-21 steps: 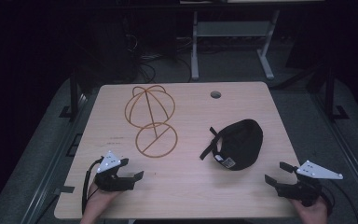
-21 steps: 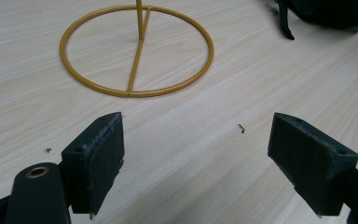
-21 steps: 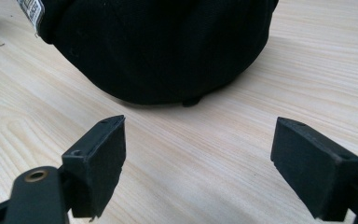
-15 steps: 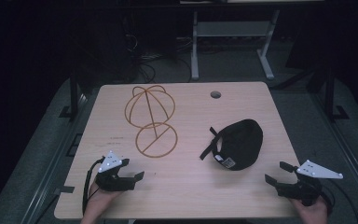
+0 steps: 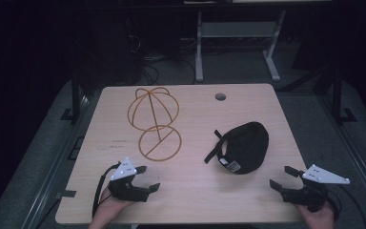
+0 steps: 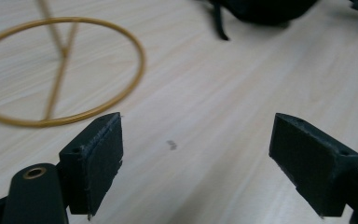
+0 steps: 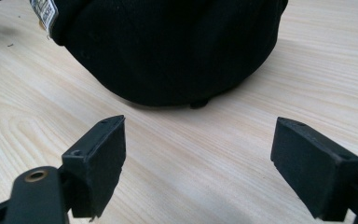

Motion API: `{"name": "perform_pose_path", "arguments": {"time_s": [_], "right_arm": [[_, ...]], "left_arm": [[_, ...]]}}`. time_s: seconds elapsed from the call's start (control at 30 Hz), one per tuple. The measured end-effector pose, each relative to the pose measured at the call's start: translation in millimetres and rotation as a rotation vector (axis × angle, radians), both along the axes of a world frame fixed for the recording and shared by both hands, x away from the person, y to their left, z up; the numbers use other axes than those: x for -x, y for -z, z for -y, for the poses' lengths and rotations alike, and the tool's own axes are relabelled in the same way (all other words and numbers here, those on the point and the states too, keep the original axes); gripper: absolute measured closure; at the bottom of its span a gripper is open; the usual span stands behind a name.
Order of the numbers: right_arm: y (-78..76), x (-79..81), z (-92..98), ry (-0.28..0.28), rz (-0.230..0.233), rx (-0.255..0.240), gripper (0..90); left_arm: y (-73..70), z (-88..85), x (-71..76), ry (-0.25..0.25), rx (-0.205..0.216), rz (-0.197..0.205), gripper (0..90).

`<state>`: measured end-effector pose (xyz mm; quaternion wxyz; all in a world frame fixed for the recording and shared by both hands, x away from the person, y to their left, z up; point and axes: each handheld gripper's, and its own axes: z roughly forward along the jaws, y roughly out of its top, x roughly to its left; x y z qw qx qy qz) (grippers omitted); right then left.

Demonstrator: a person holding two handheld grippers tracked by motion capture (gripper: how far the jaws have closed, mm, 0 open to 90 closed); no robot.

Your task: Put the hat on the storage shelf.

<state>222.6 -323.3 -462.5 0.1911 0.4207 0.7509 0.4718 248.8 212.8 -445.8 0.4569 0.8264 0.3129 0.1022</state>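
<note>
Black cap (image 5: 244, 147) sits on the right half of the table (image 5: 248, 109), strap end pointing left, white label on its near edge. In my right gripper view the cap (image 7: 177, 46) is just ahead of the jaws, not touching them, label at top left.

Gold wire stand (image 5: 155, 124) is on the left half, well apart from the cap: domed wire frame at the back, flat ring base toward me. My left gripper view shows the ring base (image 6: 60, 70) ahead and to the left, cap strap at the top edge.

Left gripper (image 5: 145, 179) is at the near left edge of the table, jaws spread wide, nothing between them, resting low over bare wood. Right gripper (image 5: 281, 177) is at the near right corner, jaws also spread wide and empty, aimed at the cap.

Round cable hole (image 5: 220, 97) near the table's far edge. Floor beyond is dark, with cables and a white frame.
</note>
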Motion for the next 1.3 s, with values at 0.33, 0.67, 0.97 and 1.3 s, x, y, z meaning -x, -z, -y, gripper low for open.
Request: {"name": "perform_pose_path", "arguments": {"time_s": [0.33, 0.67, 0.97, 1.3], "right_arm": [[-0.1, -0.1, -1.3, -0.01, -0.005, 0.0, 17.4], [0.7, -0.8, -4.2, -0.016, -0.01, 0.006, 17.4], [0.8, -1.1, -5.1, -0.023, -0.011, 0.009, 17.4], [0.5, -1.7, -2.2, -0.014, -0.006, 0.004, 16.7]], "left_arm": [[0.5, 26.6, -2.1, 0.109, -0.017, -0.014, 18.2], [-11.5, 55.2, -9.5, 0.224, -0.008, -0.012, 20.5], [-26.5, 91.4, -18.2, 0.304, -0.009, 0.009, 21.0], [-35.4, 128.6, -31.9, 0.383, -0.049, 0.044, 22.4]]}}
